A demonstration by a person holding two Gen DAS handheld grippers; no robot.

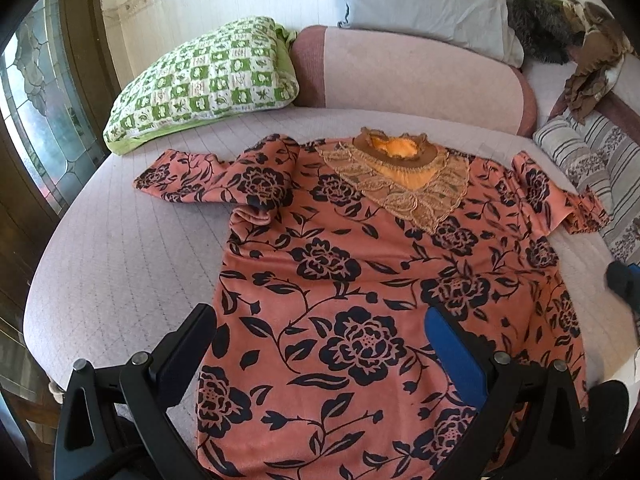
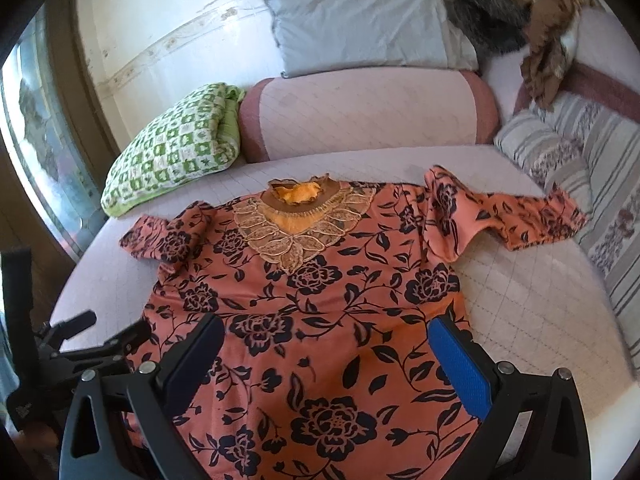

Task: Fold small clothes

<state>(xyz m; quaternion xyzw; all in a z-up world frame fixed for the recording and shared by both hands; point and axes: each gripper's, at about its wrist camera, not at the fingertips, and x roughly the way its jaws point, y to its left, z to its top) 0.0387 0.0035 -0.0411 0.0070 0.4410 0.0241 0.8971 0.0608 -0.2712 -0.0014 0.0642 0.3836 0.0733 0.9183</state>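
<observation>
Two grippers hang over a big pink bed (image 1: 120, 248), and both are wide open with nothing between their fingers. On the bed lies an orange dress (image 1: 340, 280) with dark flowers, spread out flat, front side up, with its neck pointing toward the far pink bolster (image 1: 420, 88). A green checked pillow (image 1: 200, 80) sits to the left of the bolster, a grey pillow (image 1: 420, 4) leans on the wall behind it, and a striped cushion (image 2: 580, 168) lies along the right side. The left sleeve (image 1: 192, 178) and the right sleeve (image 2: 508, 216) both stick out sideways, and each one is a bit bunched near the shoulder. The left gripper (image 1: 320, 352) is over the lower left part of the dress, and the right gripper (image 2: 326, 364) is over the lower right part. No fold looks started yet. A good first fold would probably need each gripper to pinch only the cloth edge, not the bed cover under it. The sleeves should likely be pulled smooth and laid in over the body before the dress is folded, so no lumps get trapped.
</observation>
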